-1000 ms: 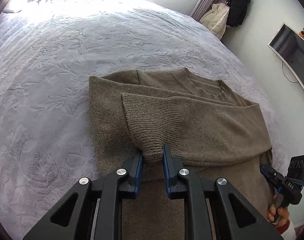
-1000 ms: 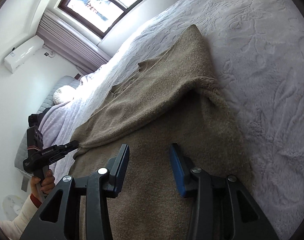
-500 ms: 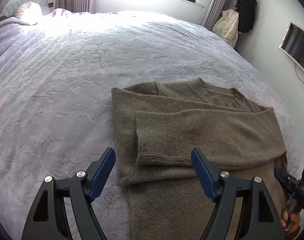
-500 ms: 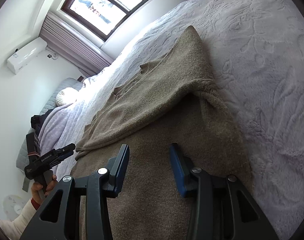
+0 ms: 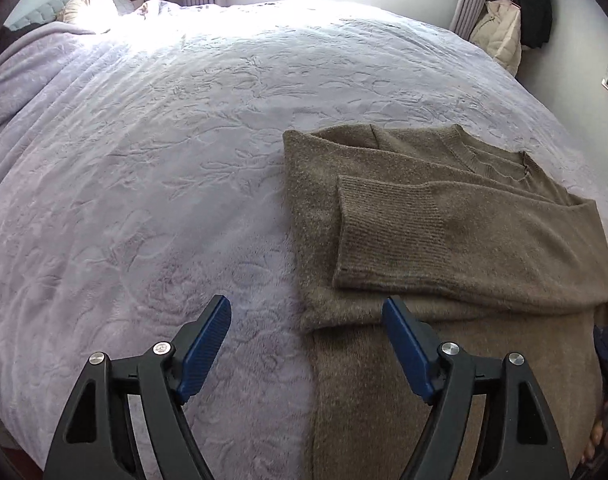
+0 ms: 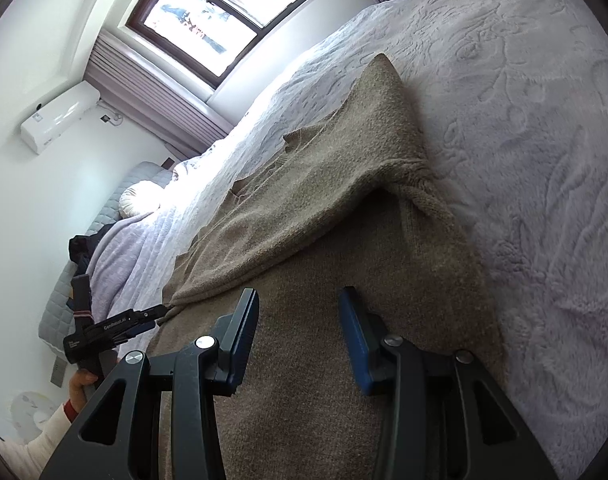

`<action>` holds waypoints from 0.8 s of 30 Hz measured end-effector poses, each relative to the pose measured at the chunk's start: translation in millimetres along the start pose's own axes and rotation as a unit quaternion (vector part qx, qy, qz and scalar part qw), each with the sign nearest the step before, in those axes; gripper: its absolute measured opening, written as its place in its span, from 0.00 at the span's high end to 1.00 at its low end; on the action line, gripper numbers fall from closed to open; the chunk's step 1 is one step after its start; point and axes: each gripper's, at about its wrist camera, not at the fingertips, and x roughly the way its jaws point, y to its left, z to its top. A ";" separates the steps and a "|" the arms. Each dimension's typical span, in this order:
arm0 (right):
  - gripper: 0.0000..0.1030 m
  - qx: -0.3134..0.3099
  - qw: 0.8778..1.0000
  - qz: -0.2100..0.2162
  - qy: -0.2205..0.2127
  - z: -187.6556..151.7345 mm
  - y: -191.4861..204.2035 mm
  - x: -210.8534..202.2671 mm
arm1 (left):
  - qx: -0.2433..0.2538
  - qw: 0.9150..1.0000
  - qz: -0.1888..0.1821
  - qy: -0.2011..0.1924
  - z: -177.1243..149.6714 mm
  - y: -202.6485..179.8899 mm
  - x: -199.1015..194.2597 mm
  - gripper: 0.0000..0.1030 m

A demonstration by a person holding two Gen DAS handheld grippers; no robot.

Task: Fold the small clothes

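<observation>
A brown knit sweater [image 5: 484, 240] lies flat on the bed, its neck away from me. One sleeve is folded across the chest, and the ribbed cuff [image 5: 384, 232] rests near the sweater's left edge. My left gripper [image 5: 304, 304] is open just short of that cuff, over the sweater's left edge, with nothing between its fingers. In the right wrist view the same sweater [image 6: 344, 240] fills the middle. There my right gripper [image 6: 297, 294] hovers open over the lower body, gripping nothing. At the left of that view the left gripper [image 6: 159, 312] shows, held by a hand.
The pale lilac embossed bedspread [image 5: 163, 160] spreads wide to the left of the sweater. A pillow [image 5: 83, 4] lies at the head of the bed. Coats [image 5: 504, 28] hang by the far wall. A window [image 6: 223, 12] and an air conditioner [image 6: 59, 116] are on the walls.
My left gripper opened and let go of the sleeve cuff, which now lies flat across the chest. It then drew back and left. The right gripper stayed put.
</observation>
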 end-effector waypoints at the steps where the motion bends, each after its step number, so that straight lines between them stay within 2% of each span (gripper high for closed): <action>1: 0.56 0.000 1.000 0.001 -0.001 0.2 -0.2 -0.4 | 0.008 1.000 0.001 -0.002 -4.1 -1.3 -4.6 0.23; 6: 0.56 0.001 1.000 0.002 -0.002 0.0 -0.6 -1.4 | 0.032 0.999 -0.020 0.002 -31.7 -15.6 -26.3 0.23; 10: 0.56 0.000 1.000 0.001 -0.002 0.1 -0.6 -1.0 | 0.058 0.998 -0.019 -0.004 -62.5 -34.3 -43.5 0.23; 13: 0.56 0.000 1.000 0.001 -0.002 0.1 -0.7 -1.0 | 0.059 0.998 -0.024 -0.003 -89.2 -40.9 -52.9 0.23; 17: 0.56 0.000 1.000 0.001 -0.002 0.2 -0.8 -0.8 | 0.060 0.998 -0.011 -0.007 -114.7 -45.3 -53.9 0.23; 20: 0.56 -0.001 1.000 -0.002 -0.002 0.0 0.3 -1.5 | 0.039 0.999 -0.009 -0.012 -125.8 -39.5 -52.8 0.09; 24: 0.55 -0.006 1.000 -0.008 -0.001 -0.5 2.8 -1.2 | 0.018 1.000 -0.018 -0.016 -130.8 -34.0 -49.1 0.05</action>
